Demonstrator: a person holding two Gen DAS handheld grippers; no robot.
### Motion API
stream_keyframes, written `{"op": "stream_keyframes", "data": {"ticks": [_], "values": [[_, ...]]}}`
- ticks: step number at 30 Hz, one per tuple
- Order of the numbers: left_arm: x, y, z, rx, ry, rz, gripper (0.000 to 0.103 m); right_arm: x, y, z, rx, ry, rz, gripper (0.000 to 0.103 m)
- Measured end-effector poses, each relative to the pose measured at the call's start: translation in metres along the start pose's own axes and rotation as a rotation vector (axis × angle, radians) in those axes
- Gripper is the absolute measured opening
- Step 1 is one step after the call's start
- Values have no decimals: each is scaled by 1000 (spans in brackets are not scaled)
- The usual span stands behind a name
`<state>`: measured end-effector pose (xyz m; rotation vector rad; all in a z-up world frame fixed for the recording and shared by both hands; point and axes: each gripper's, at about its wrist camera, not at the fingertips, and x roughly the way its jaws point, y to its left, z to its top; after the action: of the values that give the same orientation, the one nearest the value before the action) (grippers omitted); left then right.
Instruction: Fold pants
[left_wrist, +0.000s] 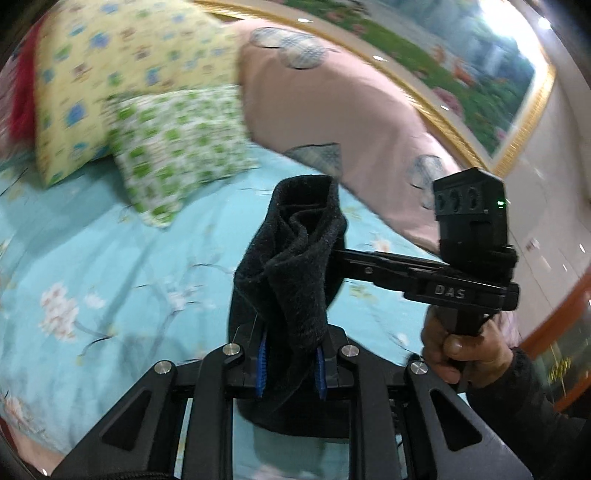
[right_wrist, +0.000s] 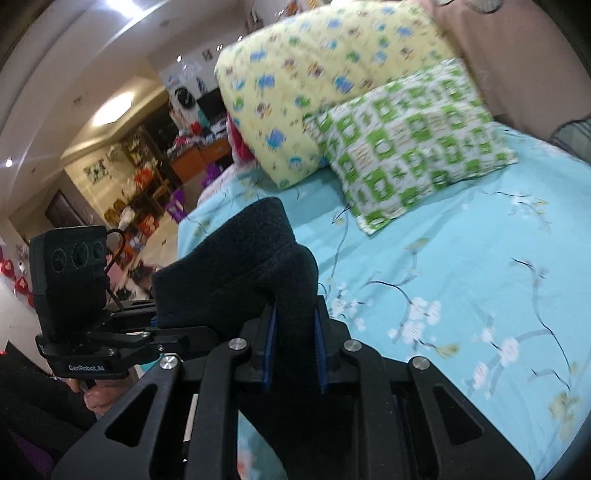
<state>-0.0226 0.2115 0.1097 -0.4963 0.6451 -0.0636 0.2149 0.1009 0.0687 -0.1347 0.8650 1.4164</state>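
Note:
The pants (left_wrist: 291, 266) are black fleece, bunched and lifted above the bed. My left gripper (left_wrist: 291, 363) is shut on the pants, cloth pinched between its blue pads and hanging below. My right gripper (left_wrist: 332, 254) reaches in from the right and grips the same bundle. In the right wrist view my right gripper (right_wrist: 294, 354) is shut on the pants (right_wrist: 240, 266), with the cloth heaped above its fingers. My left gripper (right_wrist: 159, 325) comes in from the left into the same bundle; its tips are hidden by cloth.
A light blue floral bedsheet (left_wrist: 110, 266) covers the bed below. A yellow pillow (right_wrist: 314, 81), a green-and-white pillow (right_wrist: 413, 144) and a pink quilt (left_wrist: 332, 110) lie at the head. A cluttered room with shelves (right_wrist: 140, 177) lies beyond the bed's left edge.

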Motion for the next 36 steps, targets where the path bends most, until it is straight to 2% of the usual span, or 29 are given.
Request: {"op": "stream_keyframes", "data": {"ticks": [8,15,26,36], "values": [[18,-91,-11,167,40,-101,19,-79,-19,-38,90,-137,-27,19],[46,-141,-35,243,125,-157,19,-122,-40,-85,170,-228,-48,19],[79,-184,-66,322,220,-198,19,-159,-61,-147,275,-315,-71,19],[119,-218,-109,391,322,-220,19,-181,-82,-206,373,-362,-82,19]]}}
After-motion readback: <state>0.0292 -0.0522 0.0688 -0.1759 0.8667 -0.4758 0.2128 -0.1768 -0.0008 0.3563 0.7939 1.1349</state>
